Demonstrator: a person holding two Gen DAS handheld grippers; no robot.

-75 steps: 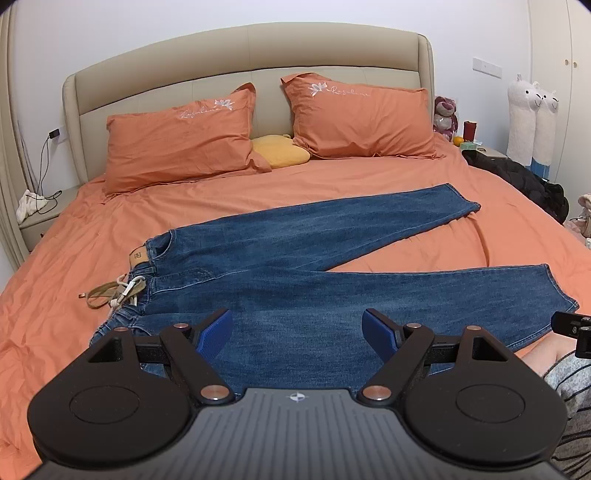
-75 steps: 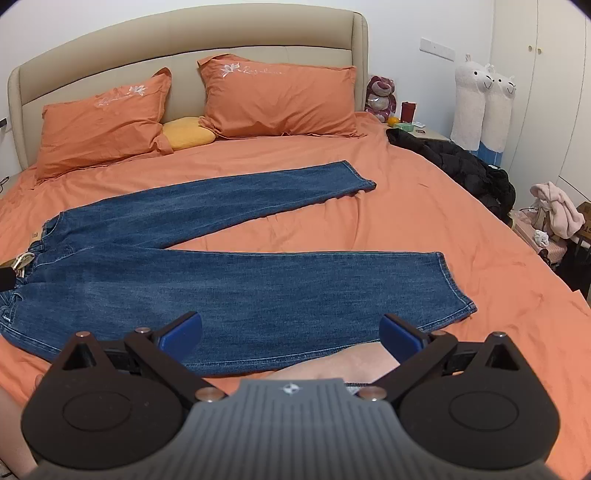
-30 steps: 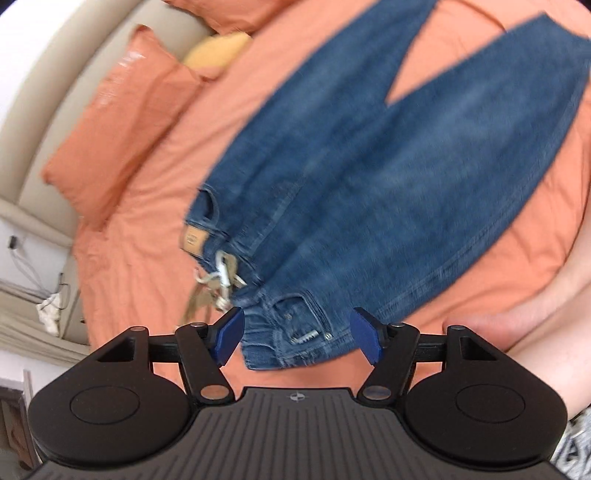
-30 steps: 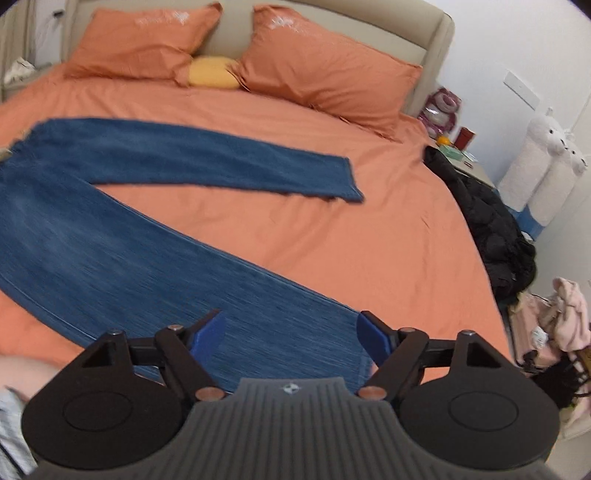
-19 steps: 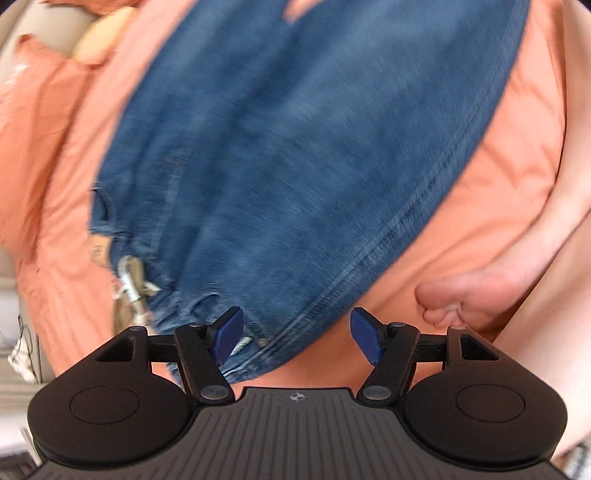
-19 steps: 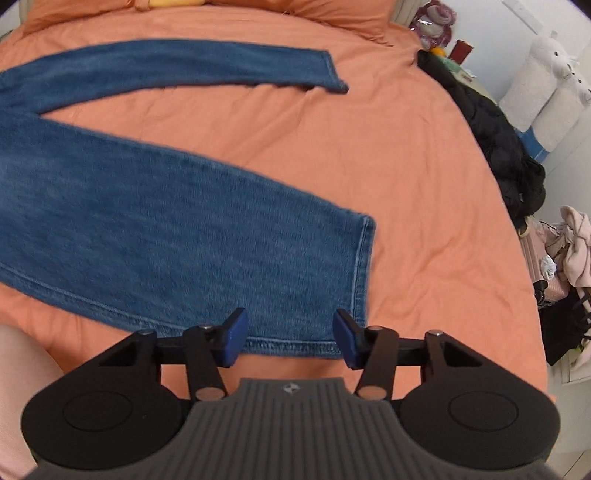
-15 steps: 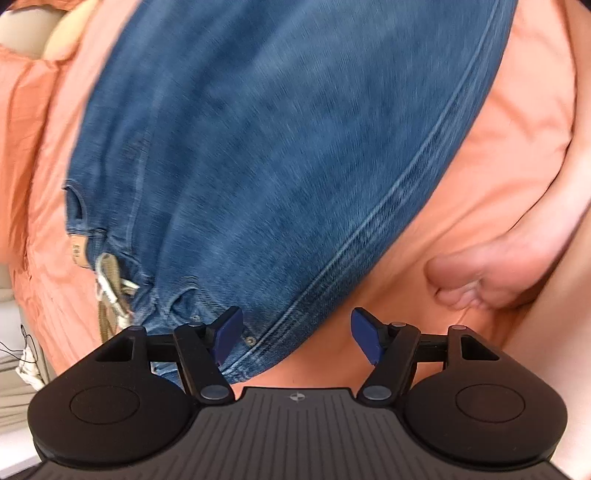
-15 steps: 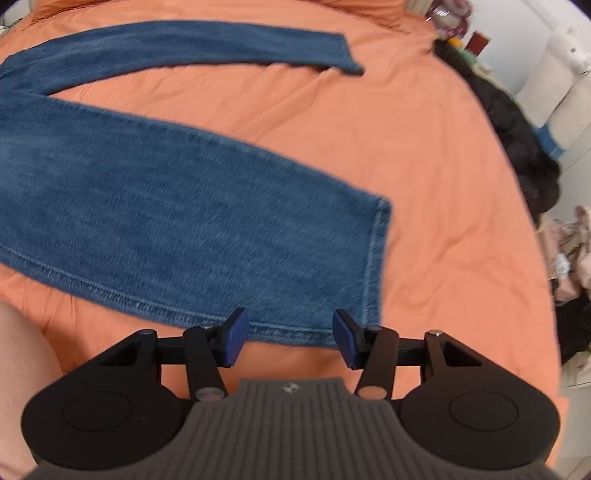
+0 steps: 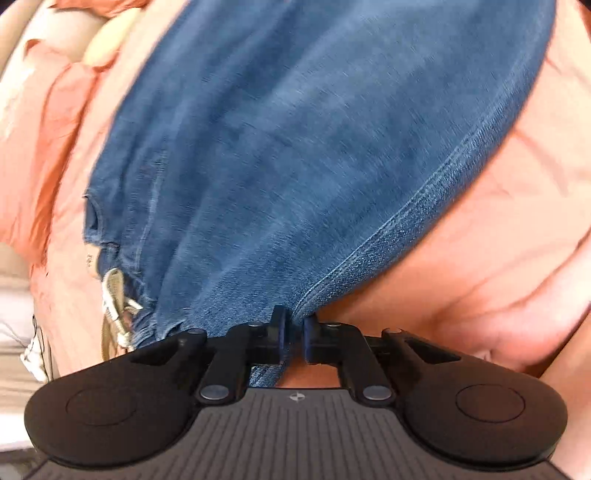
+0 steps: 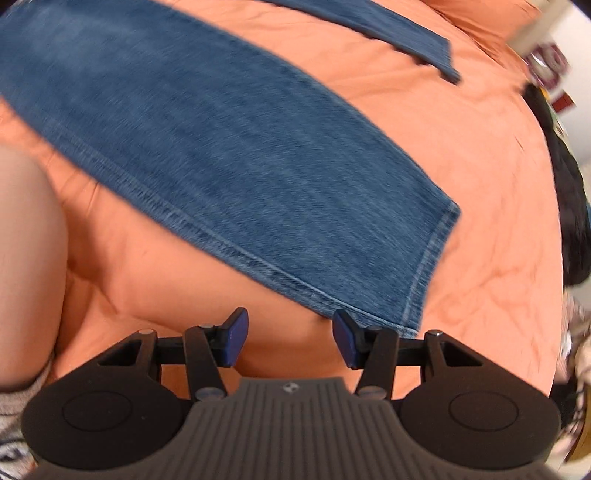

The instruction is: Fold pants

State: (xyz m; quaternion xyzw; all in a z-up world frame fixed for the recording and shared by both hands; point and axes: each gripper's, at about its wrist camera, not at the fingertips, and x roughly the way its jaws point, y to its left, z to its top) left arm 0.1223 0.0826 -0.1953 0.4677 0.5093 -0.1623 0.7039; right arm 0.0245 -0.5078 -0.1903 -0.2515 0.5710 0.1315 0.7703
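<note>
Blue denim pants (image 9: 314, 147) lying flat on the orange bed sheet (image 9: 480, 240), waistband end toward the left hand-held gripper (image 9: 293, 328), leg ends toward the right. Left hand-held gripper now pressed together on the stitched side-seam edge of the pants near the waistband corner, denim pinched between the blue pads (image 9: 280, 332); half a second ago spread wide above the same edge, so jaws just closed. Much closer to the cloth than a second ago, the pillows and headboard gone from most of the left wrist view, only a pale yellow cushion (image 9: 107, 40) blurred at the top left. Light drawstring (image 9: 116, 302) bunched at the waistband, just left of the grip. Right hand-held gripper (image 10: 288, 334) about half apart, narrower than a second ago, nothing clamped: left pad (image 10: 234, 338) over bare sheet, right pad (image 10: 345, 339) at the hem corner of the near leg (image 10: 406, 295), whether touching hard to tell. Nearer to the bed than before, the hem now filling the lower view. Far leg (image 10: 406, 33) stretched out toward the top right, well apart from the near one. Dark clothing (image 10: 569, 206) heaped at the bed's right edge. Bare knee (image 10: 26, 240) of the person at the left of the right wrist view.
</note>
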